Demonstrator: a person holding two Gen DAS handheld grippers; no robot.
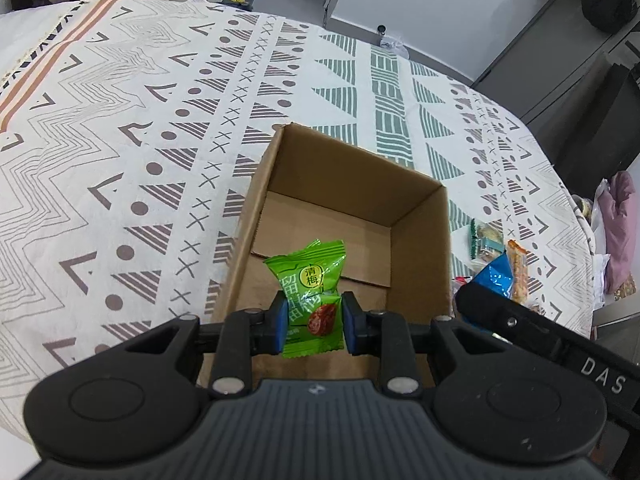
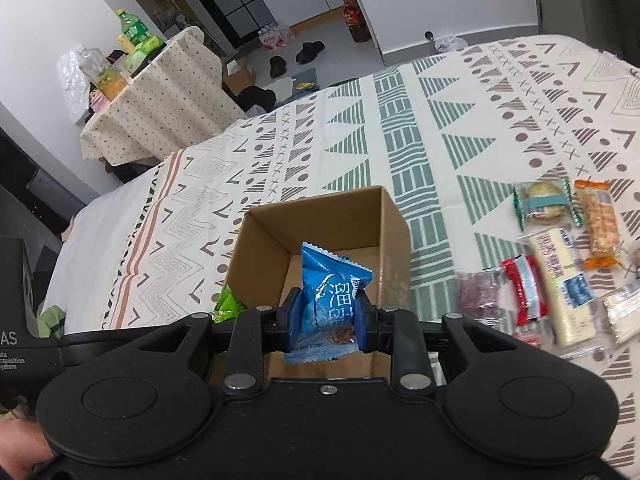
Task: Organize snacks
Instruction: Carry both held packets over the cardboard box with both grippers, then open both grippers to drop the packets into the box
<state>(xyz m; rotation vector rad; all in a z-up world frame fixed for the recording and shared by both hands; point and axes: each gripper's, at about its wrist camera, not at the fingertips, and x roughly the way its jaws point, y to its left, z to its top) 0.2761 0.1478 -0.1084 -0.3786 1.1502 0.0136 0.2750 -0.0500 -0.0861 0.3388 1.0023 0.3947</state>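
The near wall of the open brown cardboard box (image 1: 340, 216) is hidden behind the black gripper bodies in both wrist views, and only part of its bare floor shows. In the right wrist view the heap of loose wrapped snacks (image 2: 560, 264) at the right is smeared by blur near the edge, so the clear packets there cannot be made out, and the green packet appears only as a corner beside the box's left wall. In the left wrist view the same heap is mostly cut off behind the right gripper's black body, with just a few wrappers showing past the box. The left gripper (image 1: 314, 322) is clenched on a small green crinkled foil plum-candy packet (image 1: 310, 288), its blue pads pressed to the packet's lower sides, the packet standing upright above the box's opening. The right gripper (image 2: 327, 318) is clamped on a small blue foil snack packet (image 2: 330, 300) in the same way, held upright over the box. The box stands on a cream tablecloth with grey and green geometric patterns (image 1: 160, 120).
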